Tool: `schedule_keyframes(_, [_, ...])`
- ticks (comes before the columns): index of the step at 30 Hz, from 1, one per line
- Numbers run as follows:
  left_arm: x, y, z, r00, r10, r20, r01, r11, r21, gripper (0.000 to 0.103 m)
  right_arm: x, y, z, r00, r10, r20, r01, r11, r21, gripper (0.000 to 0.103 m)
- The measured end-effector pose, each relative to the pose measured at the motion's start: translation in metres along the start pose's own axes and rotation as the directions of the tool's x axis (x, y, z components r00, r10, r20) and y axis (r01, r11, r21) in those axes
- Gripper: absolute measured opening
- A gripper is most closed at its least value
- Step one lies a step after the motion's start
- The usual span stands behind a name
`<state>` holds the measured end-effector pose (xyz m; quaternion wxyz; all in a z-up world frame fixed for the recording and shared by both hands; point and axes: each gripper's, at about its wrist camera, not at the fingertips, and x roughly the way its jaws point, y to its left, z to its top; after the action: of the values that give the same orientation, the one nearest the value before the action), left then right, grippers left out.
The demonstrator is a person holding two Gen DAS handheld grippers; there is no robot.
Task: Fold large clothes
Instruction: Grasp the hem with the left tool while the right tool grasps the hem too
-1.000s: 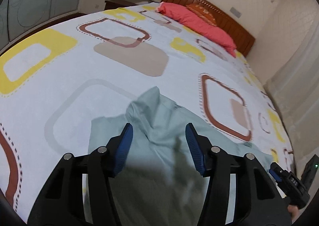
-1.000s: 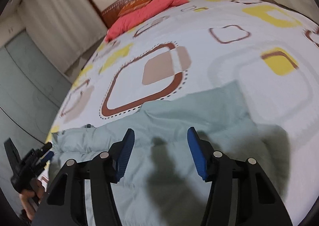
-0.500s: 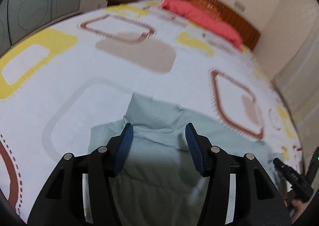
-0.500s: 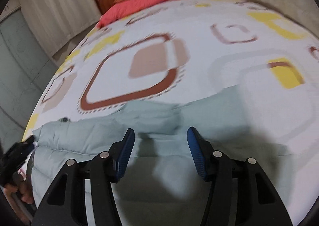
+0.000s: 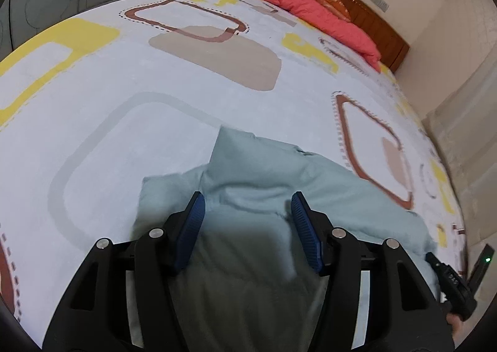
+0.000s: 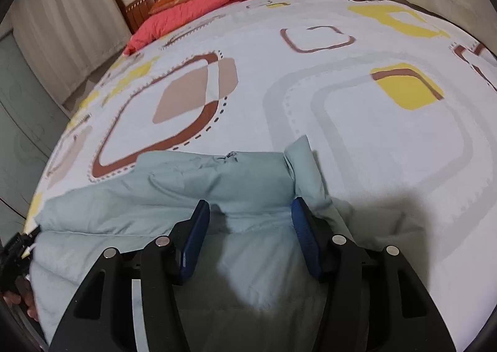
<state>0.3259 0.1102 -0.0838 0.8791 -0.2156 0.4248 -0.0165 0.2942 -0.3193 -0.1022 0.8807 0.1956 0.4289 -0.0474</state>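
Soft even indoor light, dark shadows below, heavy fisheye edge warping

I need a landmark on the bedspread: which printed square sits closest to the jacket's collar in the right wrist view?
The brown-outlined square with tan fill: its lower edge touches the pale green jacket. The yellow square and small brown outline lie well clear.

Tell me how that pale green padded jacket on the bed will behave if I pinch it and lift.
The pale green jacket looks puffy and quilted, so it will probably sag and drape rather than hold shape. Its padding suggests it is light for its bulk. The smooth shell may slip between open jaws of the right gripper unless a thick fold is pinched.
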Motion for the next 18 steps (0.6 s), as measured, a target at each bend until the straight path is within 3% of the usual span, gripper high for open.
schedule_keyframes(3, [-0.032,0.011,-0.01,0.999,-0.015,0.034,0.016,0.999,-0.028,0.073,-0.03,-0.009,-0.01,0.999,0.022,0.033,-0.023,0.999,0.032,0.059])
schedule_keyframes(8, [-0.076,0.047,-0.044,0.997,-0.026,0.071,0.038,0.985,-0.169,0.074,-0.08,-0.041,-0.044,0.997,0.041,0.073,-0.049,0.992,0.116,0.066])
schedule_keyframes(12, [-0.102,0.079,-0.086,0.996,-0.045,0.073,0.066,0.948,-0.312,0.075,-0.107,-0.073,-0.085,0.995,0.074,0.067,-0.087,0.97,0.229,0.066])
schedule_keyframes(18, [-0.119,0.098,-0.146,0.984,-0.174,0.048,0.175,0.856,-0.486,0.075,-0.117,-0.097,-0.135,0.977,0.21,0.048,-0.211,0.888,0.408,0.067])
